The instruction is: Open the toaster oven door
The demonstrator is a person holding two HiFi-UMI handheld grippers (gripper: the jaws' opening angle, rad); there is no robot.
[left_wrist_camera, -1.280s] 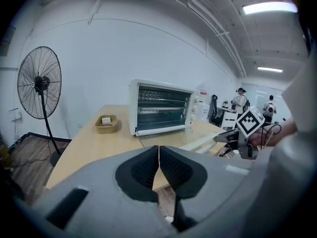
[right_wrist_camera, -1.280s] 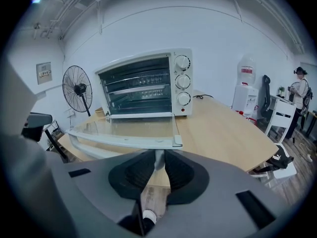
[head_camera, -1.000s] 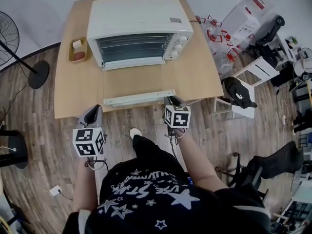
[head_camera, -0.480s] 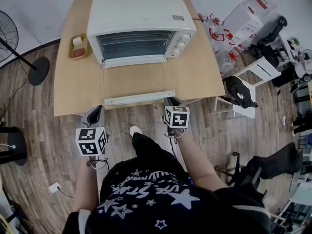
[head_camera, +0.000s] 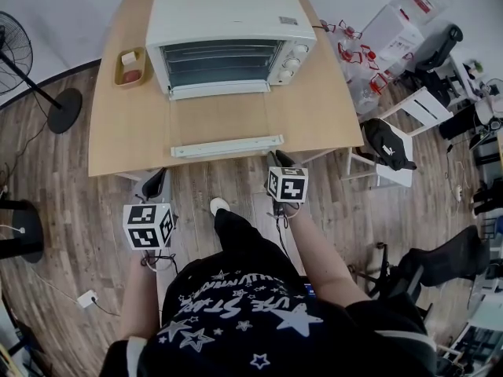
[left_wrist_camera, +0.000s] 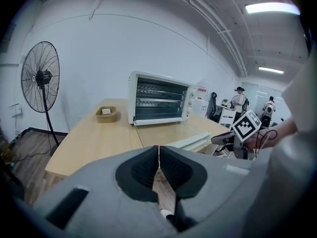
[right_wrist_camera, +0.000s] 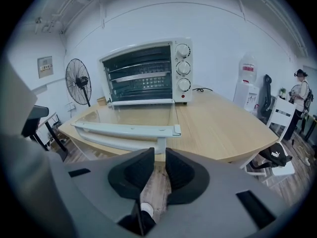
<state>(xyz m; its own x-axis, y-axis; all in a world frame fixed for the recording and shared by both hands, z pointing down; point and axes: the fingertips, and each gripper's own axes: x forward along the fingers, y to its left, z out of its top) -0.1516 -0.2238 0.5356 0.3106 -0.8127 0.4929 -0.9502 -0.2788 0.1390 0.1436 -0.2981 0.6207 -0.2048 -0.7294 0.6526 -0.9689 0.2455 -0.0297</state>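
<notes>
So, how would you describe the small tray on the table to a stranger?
On the wooden table stands a white toaster oven. The tray lies just left of it, near the table's edge, the only tan dish, holding a white and a reddish piece.

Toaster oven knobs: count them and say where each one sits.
3, in a column on the toaster oven's right front panel: top knob, middle knob, bottom knob. None appear hidden.

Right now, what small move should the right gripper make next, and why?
Probably ease the right gripper back from the handle. The door already lies fully open and level, and the jaws are opening with nothing between them, so the job looks done.
</notes>
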